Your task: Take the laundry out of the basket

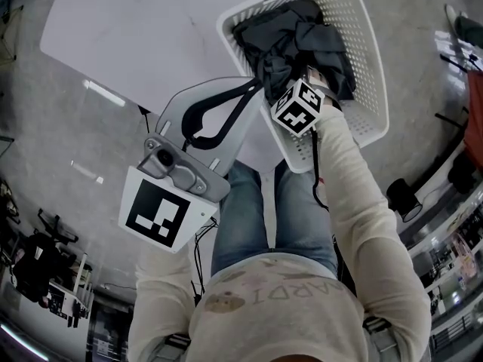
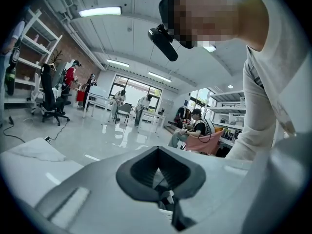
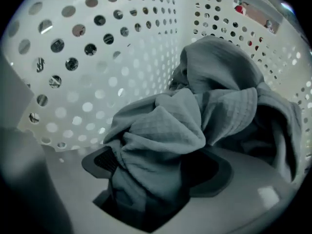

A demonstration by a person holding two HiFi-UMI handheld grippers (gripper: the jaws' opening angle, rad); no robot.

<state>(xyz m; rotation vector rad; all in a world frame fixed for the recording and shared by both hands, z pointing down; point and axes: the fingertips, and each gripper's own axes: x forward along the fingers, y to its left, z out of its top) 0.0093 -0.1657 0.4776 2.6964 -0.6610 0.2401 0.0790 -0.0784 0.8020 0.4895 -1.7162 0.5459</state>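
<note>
A white perforated laundry basket [image 1: 367, 44] stands at the upper right of the head view, holding dark grey laundry [image 1: 302, 36]. My right gripper [image 1: 293, 80] reaches down into it, its marker cube just above the pile. In the right gripper view the jaws are shut on a bunched fold of grey waffle-textured cloth [image 3: 170, 130], with the basket wall [image 3: 97, 43] close behind. My left gripper [image 1: 253, 88] hovers left of the basket over the table edge. Its jaws meet at the tips and hold nothing [image 2: 157, 152].
A white table [image 1: 136, 29] lies left of the basket. The person's jeans-clad legs [image 1: 272, 217] are below both grippers. The left gripper view looks across a glossy floor [image 2: 92, 135] to desks, office chairs, a shelf and seated and standing people.
</note>
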